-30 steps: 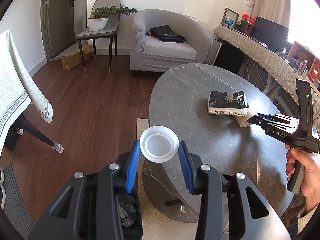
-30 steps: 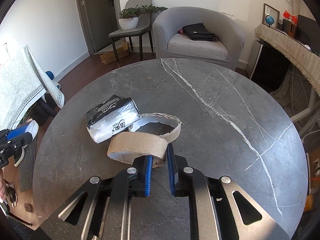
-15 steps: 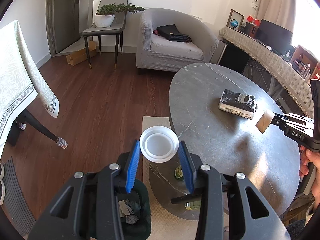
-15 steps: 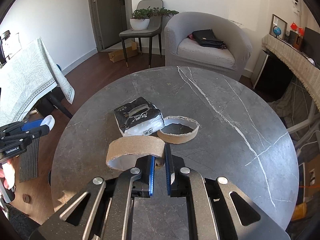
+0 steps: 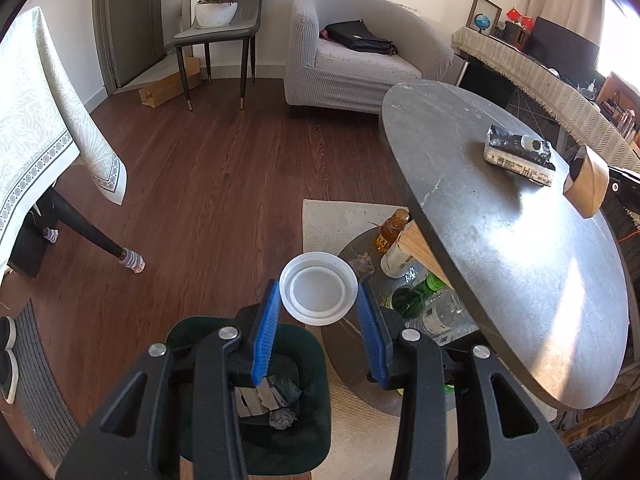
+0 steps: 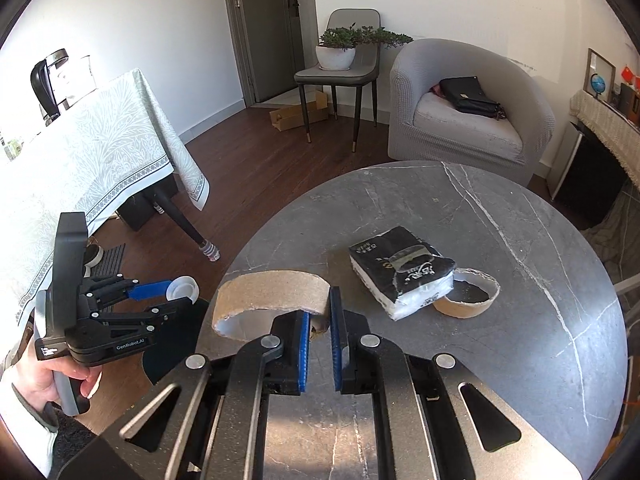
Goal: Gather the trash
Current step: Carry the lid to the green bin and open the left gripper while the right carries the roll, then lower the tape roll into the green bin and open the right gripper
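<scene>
The left tool (image 5: 318, 306) is closed on one round white plastic lid (image 5: 318, 288), gripped at its rim between the blue pads, flat face toward the camera. It is held above one dark green trash bin (image 5: 316, 364) on the floor, in which crumpled paper and flat scraps are seen; much of the bin is hidden behind the tool.

The right tool (image 6: 320, 320) is nearly closed, pinching the wall of one brown cardboard ring (image 6: 272, 290), held clear above the round grey marble bench (image 6: 520, 320). The ring is squashed into an oval, long axis running left to right, its opening facing down toward the camera.

On the bench lie one black tissue pack (image 6: 400, 272) and, touching it, a second cardboard ring (image 6: 466, 298), partly hidden beneath the pack's corner. Several bottles (image 5: 416, 292) are seen under the bench, their number unclear.
</scene>
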